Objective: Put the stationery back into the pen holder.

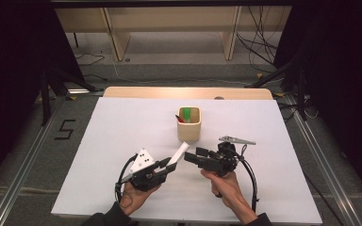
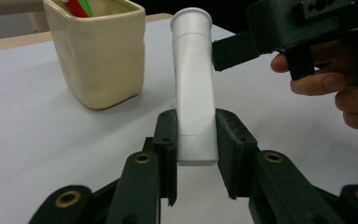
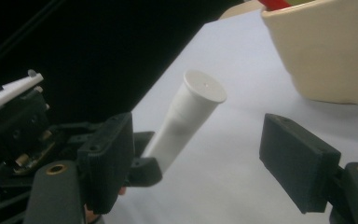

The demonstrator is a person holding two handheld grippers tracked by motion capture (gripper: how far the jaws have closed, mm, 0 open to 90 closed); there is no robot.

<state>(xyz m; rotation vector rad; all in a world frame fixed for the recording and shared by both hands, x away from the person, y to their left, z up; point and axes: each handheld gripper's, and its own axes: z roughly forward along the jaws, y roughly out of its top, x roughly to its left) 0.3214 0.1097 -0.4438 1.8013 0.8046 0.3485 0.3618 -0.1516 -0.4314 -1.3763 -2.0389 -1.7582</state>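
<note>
- High view: the left gripper (image 1: 168,164) is clamped on the lower end of a white tube (image 1: 179,153), which slants up from its jaws toward the cream cup (image 1: 189,124) just beyond it on the white table (image 1: 122,136). The right gripper (image 1: 188,157) comes in from the other side with its jaws spread, their tips close beside the tube's upper half but not touching it. A green piece (image 1: 187,113) and a red one stand in the cup.
- Left gripper view: the tube (image 2: 194,84) rises straight ahead from between this gripper's two pads (image 2: 164,140), which press flat on its squared bottom end; the flared cap sits at the far top. The cup (image 2: 98,51) stands ahead and to the left, the other gripper (image 2: 233,49) ahead and to the right, level with the cap. The tube looks like a light, stiff plastic with a smooth, likely slippery skin, so a grip on the straight body below the flare should hold better than one on the rim.
- Right gripper view: this gripper (image 3: 200,154) has its jaws wide apart, with the tube (image 3: 186,116) between them, nearer the left pad and clear of both. The capped end points toward the camera; the narrower neck just under the cap looks the best place for a second hold.
</note>
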